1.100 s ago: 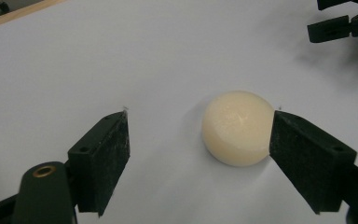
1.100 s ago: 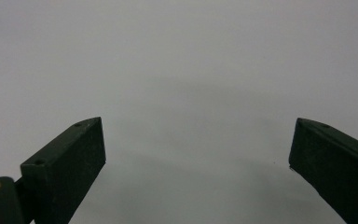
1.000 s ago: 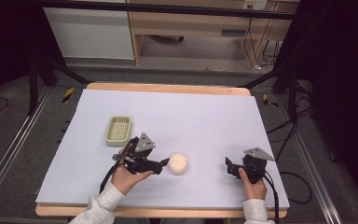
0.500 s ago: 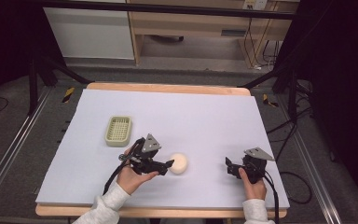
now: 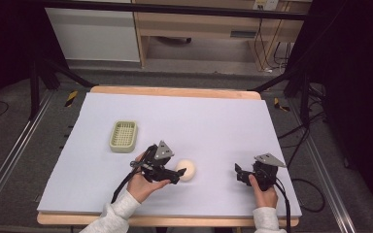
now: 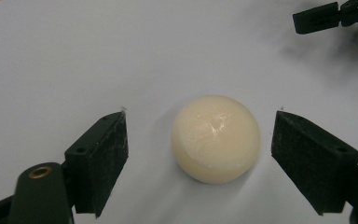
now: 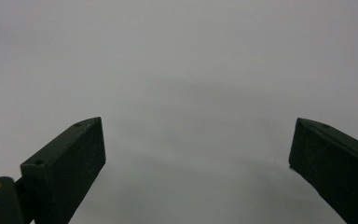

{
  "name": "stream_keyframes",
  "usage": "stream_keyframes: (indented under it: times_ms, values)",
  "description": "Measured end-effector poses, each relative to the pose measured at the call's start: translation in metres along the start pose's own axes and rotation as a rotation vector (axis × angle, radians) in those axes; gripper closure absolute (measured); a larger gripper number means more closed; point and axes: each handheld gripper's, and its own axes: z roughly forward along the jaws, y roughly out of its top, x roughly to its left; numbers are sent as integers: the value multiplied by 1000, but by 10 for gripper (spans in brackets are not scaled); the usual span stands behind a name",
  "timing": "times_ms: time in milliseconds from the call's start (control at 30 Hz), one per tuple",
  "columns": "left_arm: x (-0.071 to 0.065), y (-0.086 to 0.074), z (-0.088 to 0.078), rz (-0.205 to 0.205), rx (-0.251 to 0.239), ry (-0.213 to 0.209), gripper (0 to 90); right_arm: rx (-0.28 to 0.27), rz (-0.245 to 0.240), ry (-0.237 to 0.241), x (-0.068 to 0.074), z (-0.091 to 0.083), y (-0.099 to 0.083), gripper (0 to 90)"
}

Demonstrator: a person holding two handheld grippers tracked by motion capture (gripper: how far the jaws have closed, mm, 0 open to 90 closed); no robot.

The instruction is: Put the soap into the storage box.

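A cream round ball (image 5: 186,169) (image 6: 215,138) lies on the pale table sheet (image 5: 204,121), near the front middle. My left gripper (image 5: 180,174) (image 6: 199,158) is open, its jaws standing on either side of the ball with a gap on each side. In the left gripper view the ball rests on the sheet between the two black pads (image 6: 103,161). My right gripper (image 5: 239,174) (image 7: 196,163) sits low over bare sheet at the front right, open, nothing between its jaws.
A small pale green slotted basket (image 5: 124,136) stands on the sheet, left of centre, behind the left hand. The wooden table edge (image 5: 175,91) runs along the back. Cables (image 5: 291,194) trail off the right side. The right gripper's jaw tip (image 6: 317,17) shows far off.
My left gripper has slid to the right toward the ball until its jaws came around it. The right gripper and the basket have stayed in place.
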Motion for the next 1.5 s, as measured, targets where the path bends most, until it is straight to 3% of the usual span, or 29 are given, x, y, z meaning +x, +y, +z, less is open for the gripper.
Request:
stream_keyframes:
  times_ms: [1500]
  values:
    - [-10, -1, 38, 29, 100, -11, 140, 2, 0, 3, 0, 0, 0, 40]
